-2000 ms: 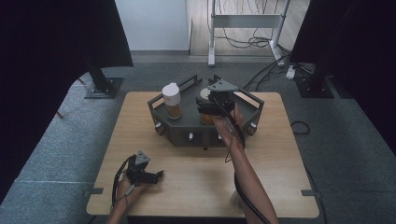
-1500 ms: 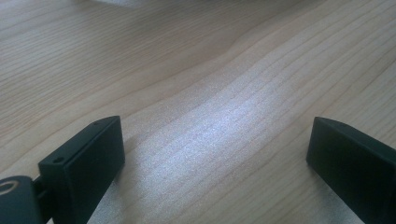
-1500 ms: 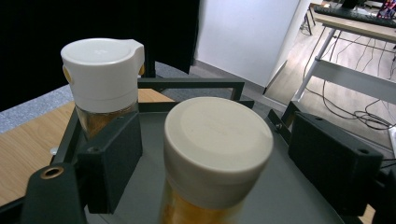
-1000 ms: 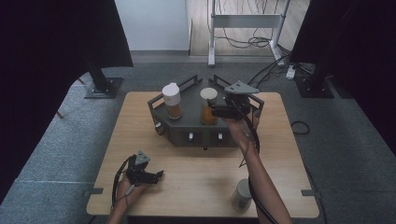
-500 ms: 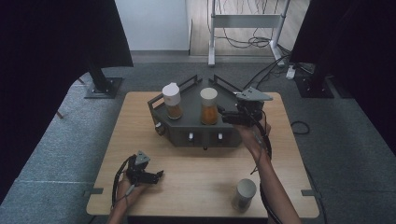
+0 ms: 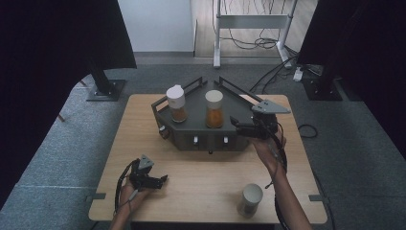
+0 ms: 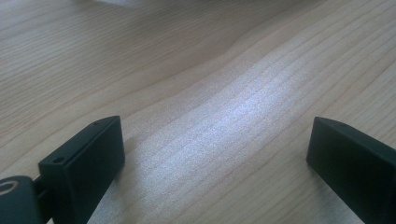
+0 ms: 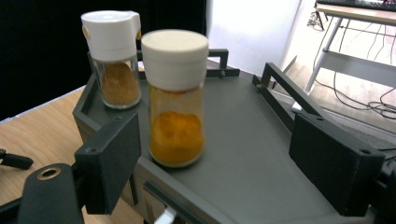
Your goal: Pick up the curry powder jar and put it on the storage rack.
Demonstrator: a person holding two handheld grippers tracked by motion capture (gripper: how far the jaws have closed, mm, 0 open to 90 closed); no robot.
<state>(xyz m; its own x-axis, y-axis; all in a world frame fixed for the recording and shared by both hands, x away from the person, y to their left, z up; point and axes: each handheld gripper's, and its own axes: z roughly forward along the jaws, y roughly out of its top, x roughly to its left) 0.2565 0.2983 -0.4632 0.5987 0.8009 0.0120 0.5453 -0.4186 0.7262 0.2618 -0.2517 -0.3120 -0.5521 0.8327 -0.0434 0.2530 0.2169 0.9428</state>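
Note:
A dark grey rack [image 6: 239, 108] stands at the back of the wooden table. On it are two spice jars. One has a white flip cap and brown powder [image 6: 176, 103] [image 8: 113, 60]. The other has a cream lid and orange powder [image 6: 214, 109] [image 8: 176, 100]. My right gripper [image 6: 235, 123] [image 8: 219, 154] hovers at the rack's right part, jaws pointing at the orange jar, open and apart from it, nothing between them. My left gripper [image 6: 162, 180] [image 7: 215, 140] rests low at the table's front left, open over bare wood.
A pale cylindrical container [image 6: 251, 200] stands on the table near the front right edge, beside the person's right forearm. The rack has raised rails [image 8: 285, 88] along its back edges. Black stands and cables lie on the floor beyond the table.
My right gripper has drawn back to the right, away from the orange jar, which stays standing on the rack. The left gripper has not moved.

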